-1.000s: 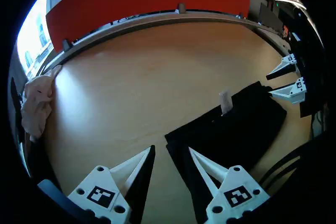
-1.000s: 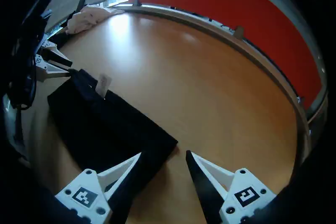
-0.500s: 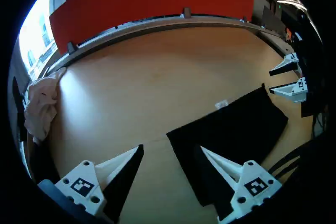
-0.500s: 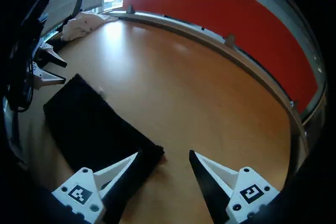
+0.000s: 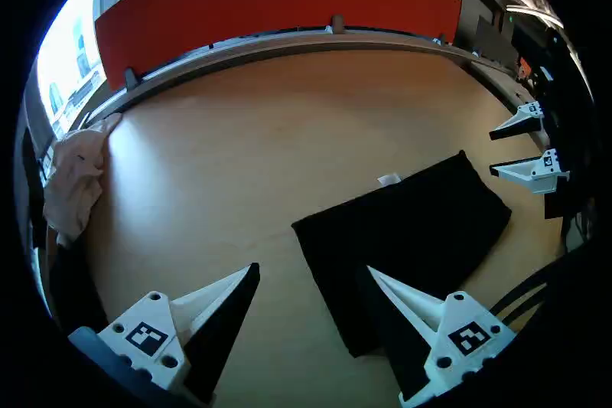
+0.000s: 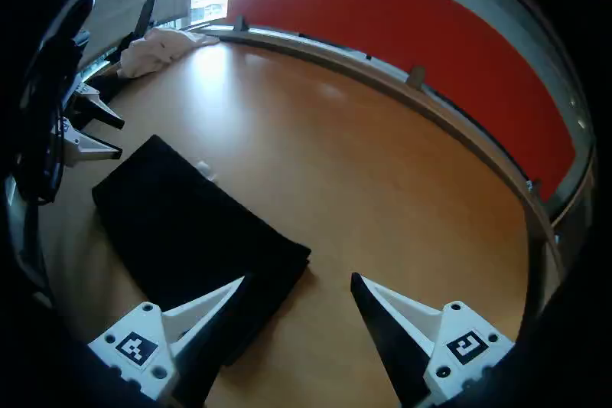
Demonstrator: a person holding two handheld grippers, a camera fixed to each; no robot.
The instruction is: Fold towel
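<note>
A black towel (image 5: pixel 405 228) lies folded flat on the wooden table, with a small white tag (image 5: pixel 389 178) at its far edge. My left gripper (image 5: pixel 310 305) hovers open over the towel's near corner, holding nothing. In the left gripper view the right gripper (image 5: pixel 520 151) stands open just past the towel's right end. In the right gripper view the same towel (image 6: pixel 191 228) lies at the left, and my right gripper (image 6: pixel 298 308) is open above its near corner. The left gripper (image 6: pixel 96 132) shows open at the towel's far left end.
A crumpled pale cloth (image 5: pixel 73 178) lies at the table's left edge, seen too as a pale cloth (image 6: pixel 161 44) in the right gripper view. A red partition (image 5: pixel 275 2) runs along the table's far rim (image 5: pixel 306 39). Bare wood (image 6: pixel 344 148) stretches beyond the towel.
Both grippers have let go of the towel's far edge and drawn back. The raised edge and tag have dropped, and the towel now lies flat.
</note>
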